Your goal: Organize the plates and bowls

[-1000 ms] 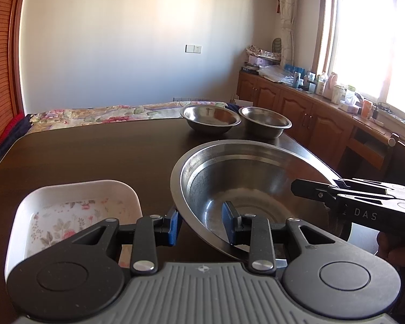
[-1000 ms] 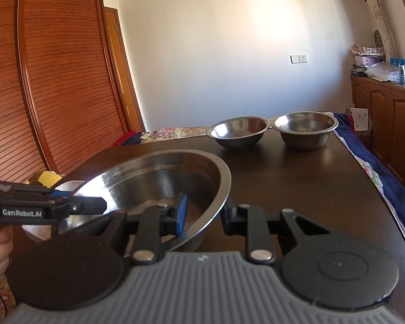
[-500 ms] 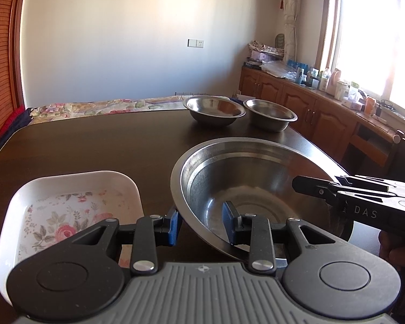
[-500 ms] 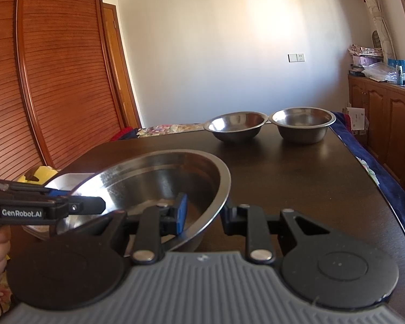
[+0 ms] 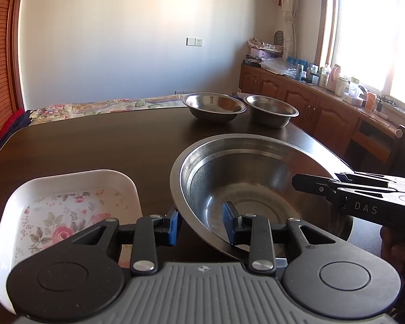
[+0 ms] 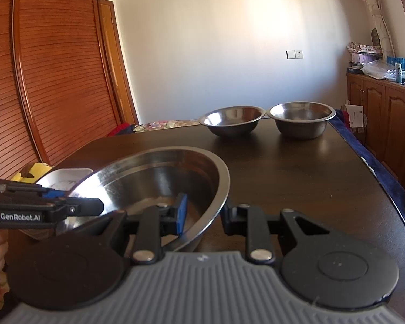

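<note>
A large steel bowl [image 5: 256,178] is held between both grippers above the dark table. My left gripper [image 5: 201,225] has one finger outside its left rim and one inside, shut on the rim. My right gripper [image 6: 203,214] is shut on the opposite rim of the same bowl [image 6: 154,175]. Two smaller steel bowls [image 5: 214,106] [image 5: 271,113] stand side by side at the table's far end. A white floral dish [image 5: 64,210] lies on the table to the left of the large bowl.
The dark wooden table [image 5: 94,145] stretches ahead. Wooden cabinets [image 5: 310,108] with bottles line the right wall under the window. A bed with floral cover [image 5: 100,106] lies beyond the table. A slatted wooden wardrobe [image 6: 54,81] stands left.
Both grippers and the large bowl have risen and tilted slightly; the two far bowls sit lower in view and the floral dish appears closer beneath the left gripper.
</note>
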The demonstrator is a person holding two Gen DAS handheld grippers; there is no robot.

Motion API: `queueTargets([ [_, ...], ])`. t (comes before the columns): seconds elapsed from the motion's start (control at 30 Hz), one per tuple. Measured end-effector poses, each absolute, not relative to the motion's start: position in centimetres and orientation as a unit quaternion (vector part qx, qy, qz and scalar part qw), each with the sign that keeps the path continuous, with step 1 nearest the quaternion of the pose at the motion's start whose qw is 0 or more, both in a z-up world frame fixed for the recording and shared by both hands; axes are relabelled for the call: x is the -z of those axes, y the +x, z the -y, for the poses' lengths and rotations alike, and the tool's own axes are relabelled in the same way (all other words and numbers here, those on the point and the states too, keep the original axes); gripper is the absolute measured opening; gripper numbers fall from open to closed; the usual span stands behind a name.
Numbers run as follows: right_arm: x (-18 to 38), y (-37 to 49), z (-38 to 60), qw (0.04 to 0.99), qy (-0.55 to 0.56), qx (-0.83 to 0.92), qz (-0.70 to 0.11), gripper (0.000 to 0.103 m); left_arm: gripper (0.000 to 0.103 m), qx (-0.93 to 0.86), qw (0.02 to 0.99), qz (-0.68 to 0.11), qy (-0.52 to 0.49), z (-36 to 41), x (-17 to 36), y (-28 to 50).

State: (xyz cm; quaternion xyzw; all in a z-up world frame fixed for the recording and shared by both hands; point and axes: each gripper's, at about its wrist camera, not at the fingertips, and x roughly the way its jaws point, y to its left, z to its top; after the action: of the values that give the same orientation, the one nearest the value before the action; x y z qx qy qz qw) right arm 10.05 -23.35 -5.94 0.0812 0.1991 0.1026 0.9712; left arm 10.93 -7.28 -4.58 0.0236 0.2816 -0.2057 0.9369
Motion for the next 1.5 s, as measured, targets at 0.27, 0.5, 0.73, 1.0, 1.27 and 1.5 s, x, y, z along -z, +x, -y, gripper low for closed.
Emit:
queueTargets([
  [0.27,5.9,10.3,23.5,0.971,0.081,-0.106,-0.200,0.028,0.035,0.201,0.939,-0.279,0.028,7.2,4.6,11.0],
  [0.5,5.7,10.3,23.8,0.970,0.086,-0.108,-0.198,0.030,0.049,0.192,0.942,-0.276,0.026,6.7,4.3,11.4],
  [0.73,4.4,10.3,24.5,0.976,0.073,-0.101,-0.180,0.038,0.060,0.186,0.946,-0.266,0.021,5.9,3.3,12.3],
  [1.0,2.5,11.6,26.1,0.981,0.041,-0.094,-0.166,0.041,0.064,0.181,0.951,-0.249,0.028,5.7,1.0,14.9],
  [1.27,1.0,14.8,28.3,0.983,0.017,-0.088,-0.163,0.046,0.064,0.199,0.947,-0.249,0.041,7.2,-0.8,19.0],
  [1.5,1.9,18.2,28.6,0.975,0.026,-0.112,-0.190,0.046,0.064,0.218,0.938,-0.263,0.057,9.5,-1.1,23.1],
])
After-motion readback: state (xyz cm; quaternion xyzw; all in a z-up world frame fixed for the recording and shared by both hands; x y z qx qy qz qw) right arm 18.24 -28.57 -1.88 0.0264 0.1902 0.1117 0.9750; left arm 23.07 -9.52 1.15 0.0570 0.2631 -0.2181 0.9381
